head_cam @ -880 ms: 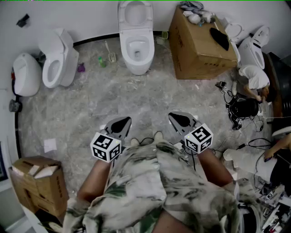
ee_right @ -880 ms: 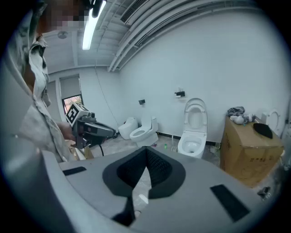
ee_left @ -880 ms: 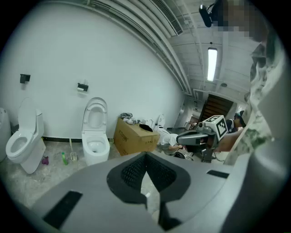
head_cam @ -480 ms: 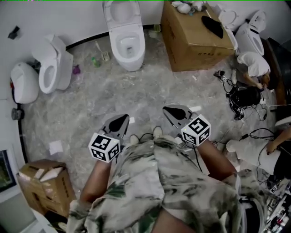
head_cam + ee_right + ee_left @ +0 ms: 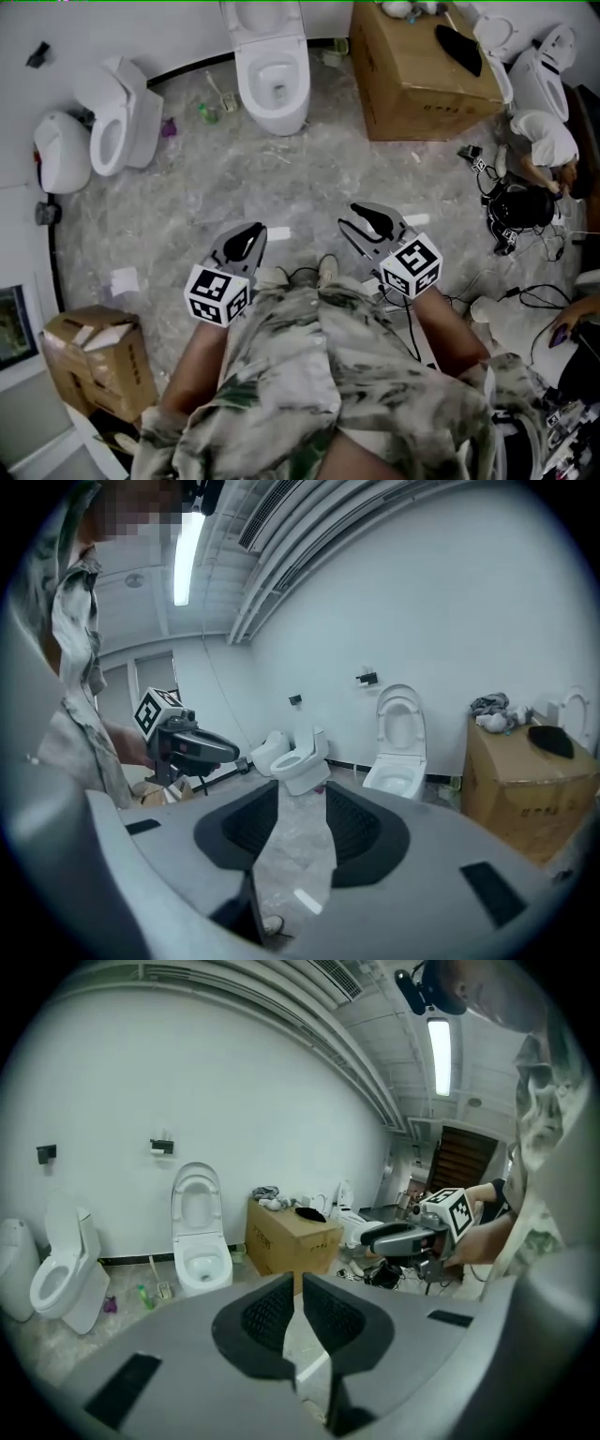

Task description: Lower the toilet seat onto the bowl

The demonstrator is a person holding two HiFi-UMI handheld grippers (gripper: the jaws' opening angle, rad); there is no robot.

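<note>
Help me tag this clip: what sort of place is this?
Probably a test or storage room, not a working bathroom: a toilet with its seat raised and a second toilet stand unpartitioned, near a cardboard box and loose cables.

I am facing the toilet (image 5: pixel 273 80) standing at the far wall | large box (image 5: pixel 422 70) sitting just right of it | second toilet (image 5: pixel 117 117) sitting left | small box (image 5: pixel 94 361) lying near-left | left gripper (image 5: pixel 246 242) and right gripper (image 5: pixel 368 225) hovering side by side, well short of it

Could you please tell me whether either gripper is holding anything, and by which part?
Nothing is held. The left gripper is shut on nothing; the right gripper has its jaws apart, empty. The toilet, seat up, stands well away, untouched.
</note>
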